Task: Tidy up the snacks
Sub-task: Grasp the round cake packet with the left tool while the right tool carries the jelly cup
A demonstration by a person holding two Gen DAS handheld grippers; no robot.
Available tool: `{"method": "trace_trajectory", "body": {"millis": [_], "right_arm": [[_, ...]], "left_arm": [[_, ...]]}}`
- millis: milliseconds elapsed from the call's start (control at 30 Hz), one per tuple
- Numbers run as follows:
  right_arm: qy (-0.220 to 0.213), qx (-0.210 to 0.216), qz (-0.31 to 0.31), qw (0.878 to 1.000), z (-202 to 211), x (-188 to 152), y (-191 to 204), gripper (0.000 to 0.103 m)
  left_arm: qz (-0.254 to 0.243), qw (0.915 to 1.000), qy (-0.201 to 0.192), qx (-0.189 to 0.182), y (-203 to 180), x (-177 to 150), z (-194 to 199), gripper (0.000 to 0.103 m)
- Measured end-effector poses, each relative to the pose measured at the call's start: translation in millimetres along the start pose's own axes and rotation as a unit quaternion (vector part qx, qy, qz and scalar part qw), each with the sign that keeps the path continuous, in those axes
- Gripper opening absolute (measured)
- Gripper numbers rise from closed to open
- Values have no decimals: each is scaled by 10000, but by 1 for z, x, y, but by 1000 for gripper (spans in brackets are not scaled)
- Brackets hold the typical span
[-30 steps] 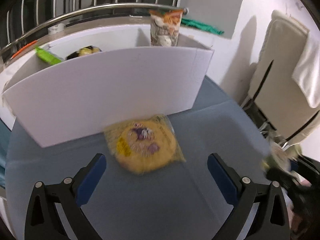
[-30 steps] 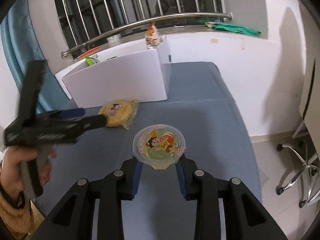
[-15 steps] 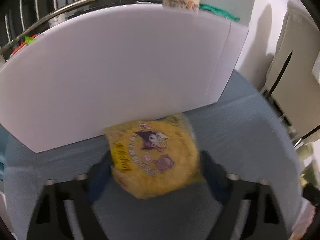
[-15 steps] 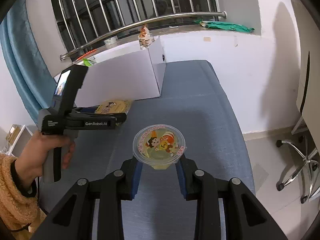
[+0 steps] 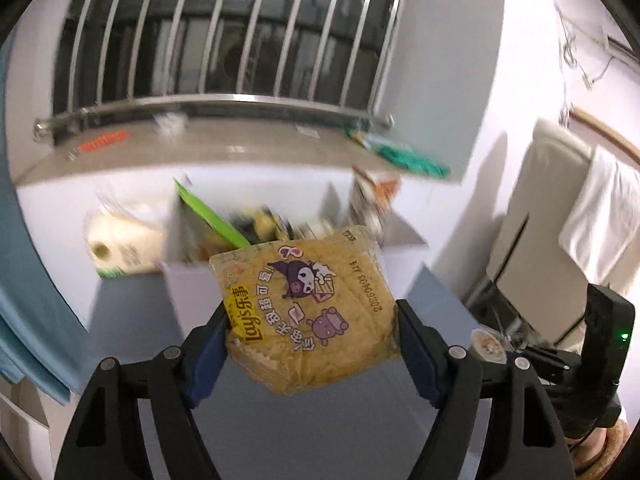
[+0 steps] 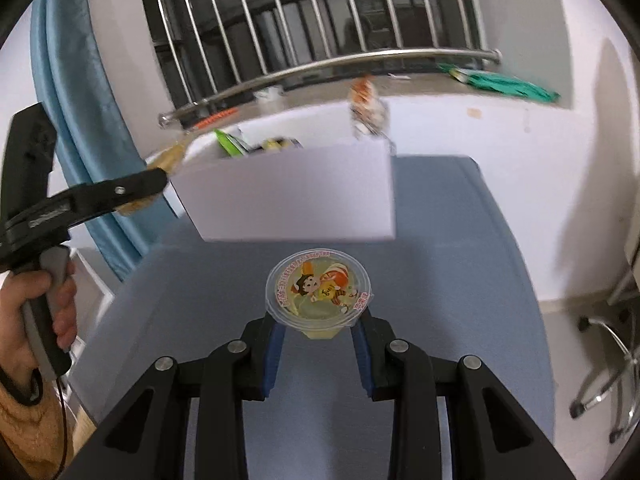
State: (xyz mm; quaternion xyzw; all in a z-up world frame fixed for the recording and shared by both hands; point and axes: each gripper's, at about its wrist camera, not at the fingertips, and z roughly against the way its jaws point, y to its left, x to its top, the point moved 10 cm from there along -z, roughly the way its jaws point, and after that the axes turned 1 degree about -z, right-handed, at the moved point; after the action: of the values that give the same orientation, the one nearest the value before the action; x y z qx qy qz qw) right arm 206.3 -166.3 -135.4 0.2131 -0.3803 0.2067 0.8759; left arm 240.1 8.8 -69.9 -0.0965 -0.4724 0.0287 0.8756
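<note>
A blue-grey counter (image 6: 460,240) was set under a barred window (image 6: 320,12). The Lay's chip bag (image 5: 308,316) was clamped aloft by the left gripper (image 5: 312,340), the jelly cup (image 6: 318,294) by the right gripper (image 6: 318,344). The white box (image 6: 292,196) contents were blurred.

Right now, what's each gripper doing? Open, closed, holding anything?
Left gripper: closed on the yellow chip bag, lifted off the table.
Right gripper: closed on the jelly cup, held above the blue table.
</note>
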Motion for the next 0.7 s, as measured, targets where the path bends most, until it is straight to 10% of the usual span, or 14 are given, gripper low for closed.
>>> {"method": "trace_trajectory", "body": {"millis": [533, 600, 667, 700], "right_arm": [[-445, 76, 31, 9990, -85, 203, 18, 35], [-487, 30, 152, 9987, -90, 215, 16, 51], [-411, -159, 125, 9989, -97, 220, 9, 103], [-488, -188, 63, 9986, -95, 221, 6, 103]], "left_arm": [[-55, 9990, 241, 380, 60, 99, -81, 84], [-34, 9973, 379, 621, 65, 98, -88, 103], [48, 9968, 419, 685, 71, 96, -92, 103], [82, 9965, 420, 723, 74, 96, -90, 103]]}}
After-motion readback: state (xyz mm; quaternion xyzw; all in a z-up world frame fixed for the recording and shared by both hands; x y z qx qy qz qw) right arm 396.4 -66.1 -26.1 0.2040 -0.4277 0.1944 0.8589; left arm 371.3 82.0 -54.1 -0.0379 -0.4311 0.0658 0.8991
